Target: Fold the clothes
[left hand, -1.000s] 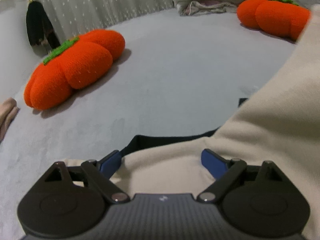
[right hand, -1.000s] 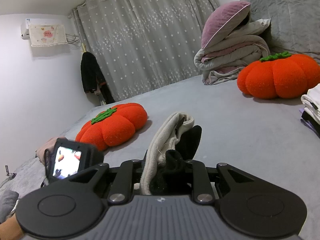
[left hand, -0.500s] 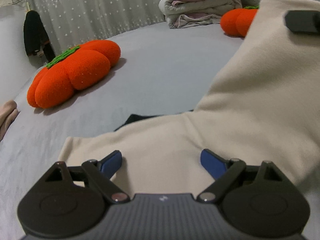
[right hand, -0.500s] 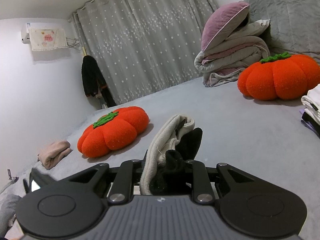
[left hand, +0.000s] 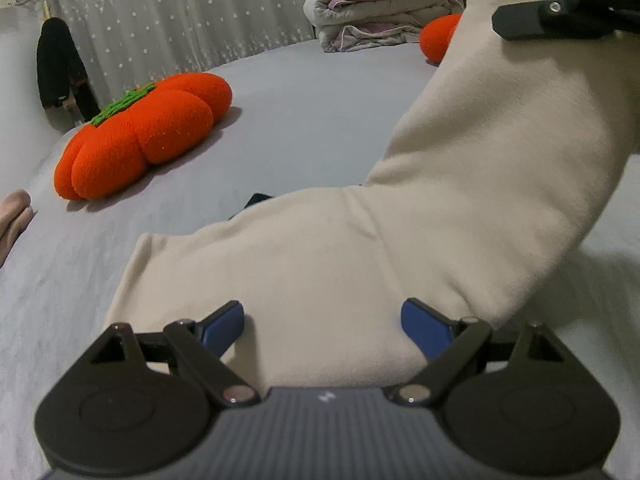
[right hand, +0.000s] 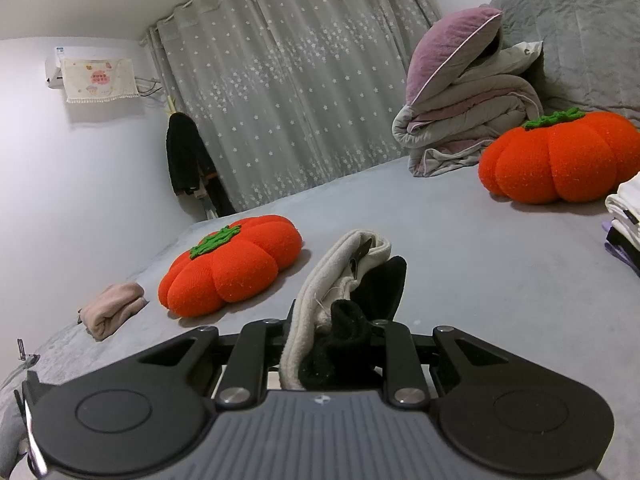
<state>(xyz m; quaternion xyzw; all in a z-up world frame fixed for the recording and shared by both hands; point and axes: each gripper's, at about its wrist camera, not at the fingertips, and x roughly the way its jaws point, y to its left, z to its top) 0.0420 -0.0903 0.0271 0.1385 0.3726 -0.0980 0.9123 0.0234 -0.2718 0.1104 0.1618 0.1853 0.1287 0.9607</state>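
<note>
- Cream garment [left hand: 420, 208] drapes from the bed [left hand: 312, 92] at about 7 o'clock in your left wrist view up to 1 o'clock, where your right gripper [right hand: 340, 332] holds one end aloft; a dark lining or second dark piece peeks out under it, and the view is too poor to say which.
- Your right jaws stand narrow, pinched on a bunched cream and black edge of that garment.
- Your left gripper [left hand: 322, 322] has its jaws wide, blue pads [left hand: 222, 322] either side of the cloth with a clear gap, gripping nothing.
- Step in hand, as I judge it: one end is lifted and your left hand is lining up on the low hem for a fold.
- Next move calls for closing the left jaws on the near edge, then carrying it over evenly so the cloth does not twist.
- Orange pumpkin cushion [left hand: 148, 140] sits at 10 o'clock, well apart.
- Cloth cover on the wall unit [right hand: 100, 80] carries small print, too tiny to read; no brand shows on the garment.
</note>
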